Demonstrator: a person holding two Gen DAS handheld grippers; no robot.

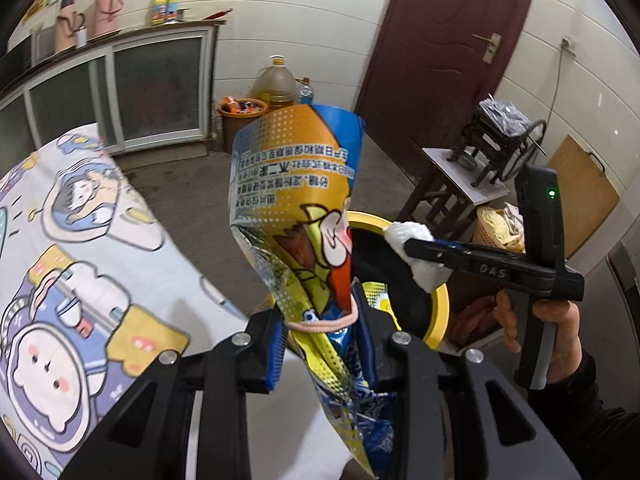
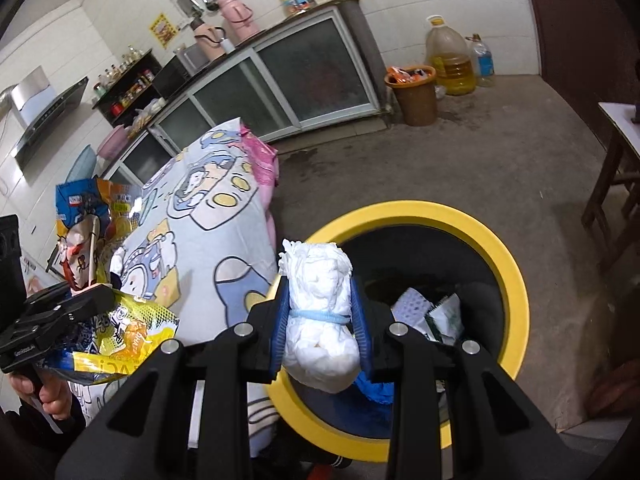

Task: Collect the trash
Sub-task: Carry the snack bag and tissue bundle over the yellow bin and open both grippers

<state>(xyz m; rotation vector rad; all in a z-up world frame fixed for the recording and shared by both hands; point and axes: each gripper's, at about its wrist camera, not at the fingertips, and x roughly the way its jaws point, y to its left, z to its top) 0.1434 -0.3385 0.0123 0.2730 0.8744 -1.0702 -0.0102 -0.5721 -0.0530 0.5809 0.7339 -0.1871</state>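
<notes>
I'm getting even, soft indoor light on both feeds, a touch dim, with no hard shadows across the concrete floor (image 2: pixel 500 152). The white tiled wall (image 1: pixel 304 12) reads brightest, with a mild sheen. Heavy fisheye bend here: the door (image 1: pixel 448 40) bows, and black vignette eats every corner. Left view looks slightly soft at the cabinet (image 1: pixel 156 88), while the snack wrapper (image 1: pixel 288 184) up close stays crisp. Right view: the white wad (image 2: pixel 320 312) nearly blows out, and the bin's (image 2: pixel 516 276) interior sinks to black.

"DAS" on right gripper (image 1: pixel 414 249) arm; snack bag (image 1: pixel 296 184) has upside-down Chinese print, unreadable.
</notes>
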